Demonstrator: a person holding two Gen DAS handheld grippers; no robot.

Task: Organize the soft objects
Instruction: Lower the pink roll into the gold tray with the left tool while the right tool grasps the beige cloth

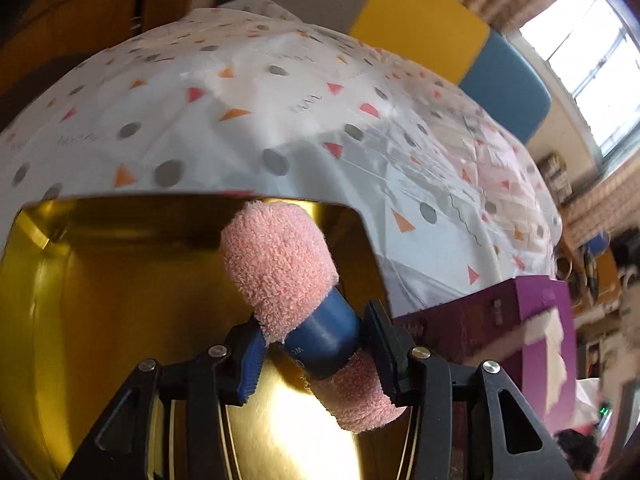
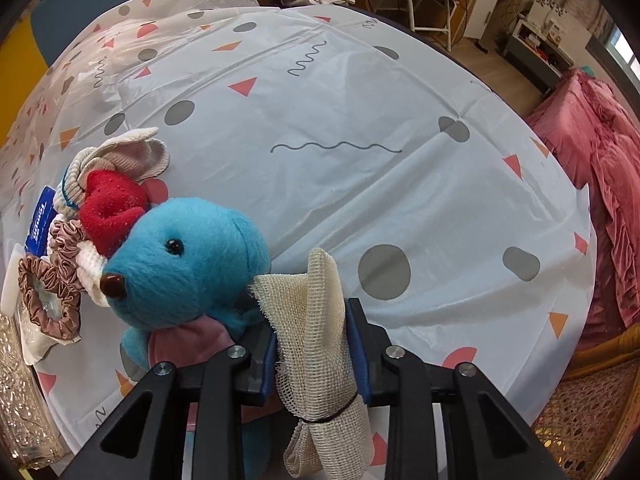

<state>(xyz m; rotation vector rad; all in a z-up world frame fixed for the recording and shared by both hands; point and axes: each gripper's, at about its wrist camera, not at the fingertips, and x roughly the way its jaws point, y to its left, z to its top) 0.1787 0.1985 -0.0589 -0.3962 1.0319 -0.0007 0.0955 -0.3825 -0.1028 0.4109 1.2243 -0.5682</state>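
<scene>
In the left wrist view, my left gripper (image 1: 316,344) is shut on a rolled pink towel (image 1: 280,264) with a blue band (image 1: 326,340) around its middle. It holds the roll above a shiny gold tray (image 1: 120,300). In the right wrist view, my right gripper (image 2: 314,354) is shut on a cream mesh cloth (image 2: 316,320) tied with a dark elastic, held above the table. A blue plush mouse (image 2: 188,260) lies just left of it, with a red sock (image 2: 110,208), a beige sock (image 2: 128,156), and brown scrunchies (image 2: 50,300) beside it.
A white tablecloth (image 2: 340,120) with dots and triangles covers the table. A purple box (image 1: 500,328) stands right of the gold tray. A blue packet (image 2: 38,216) lies at the left edge. A pink bedspread (image 2: 600,184) and a wicker chair (image 2: 592,408) are to the right.
</scene>
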